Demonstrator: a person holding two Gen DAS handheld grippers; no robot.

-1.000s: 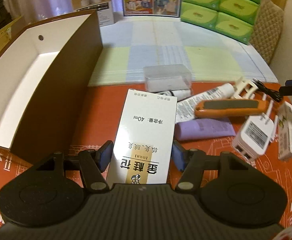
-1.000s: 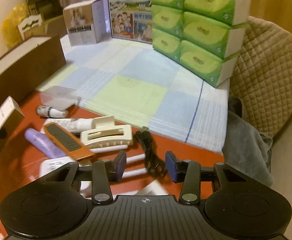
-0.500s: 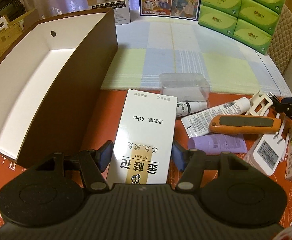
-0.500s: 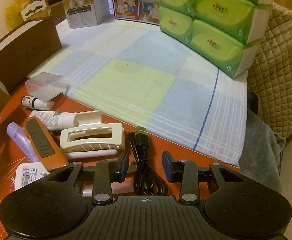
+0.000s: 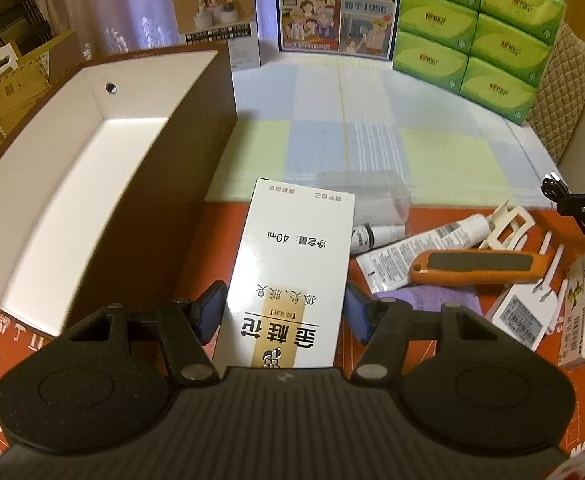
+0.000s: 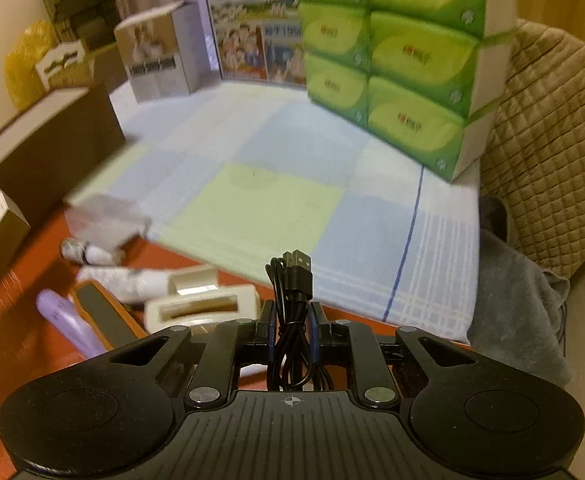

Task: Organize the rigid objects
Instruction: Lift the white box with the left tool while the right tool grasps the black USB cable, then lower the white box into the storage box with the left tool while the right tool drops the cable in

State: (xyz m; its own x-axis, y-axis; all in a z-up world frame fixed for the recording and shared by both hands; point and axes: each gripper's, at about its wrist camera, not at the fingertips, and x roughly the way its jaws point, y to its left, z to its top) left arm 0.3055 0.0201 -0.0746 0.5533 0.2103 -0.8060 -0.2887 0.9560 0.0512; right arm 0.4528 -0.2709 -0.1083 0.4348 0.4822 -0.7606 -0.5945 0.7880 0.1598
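My left gripper (image 5: pixel 282 312) is shut on a tall white carton with Chinese print (image 5: pixel 292 272) and holds it just right of the open brown box with a white inside (image 5: pixel 92 184). My right gripper (image 6: pixel 291 334) is shut on a bundled black USB cable (image 6: pixel 292 296), lifted above the red mat; it shows at the right edge of the left wrist view (image 5: pixel 572 204). On the mat lie an orange-handled tool (image 5: pixel 476 266), a white tube (image 5: pixel 420 246), a purple tube (image 6: pixel 68 328), a cream clip (image 6: pixel 204 308) and a white charger (image 5: pixel 528 312).
A clear plastic case (image 5: pixel 376 196) and a small bottle (image 5: pixel 376 236) lie behind the carton. A narrow box (image 5: pixel 580 320) lies at the right. Green tissue packs (image 5: pixel 476 24), a poster box (image 5: pixel 332 8) and a small carton (image 5: pixel 216 12) stand at the back on a checked cloth.
My right gripper has closed on the black cable and lifted it off the mat. My left gripper has carried the carton up and toward the brown box.
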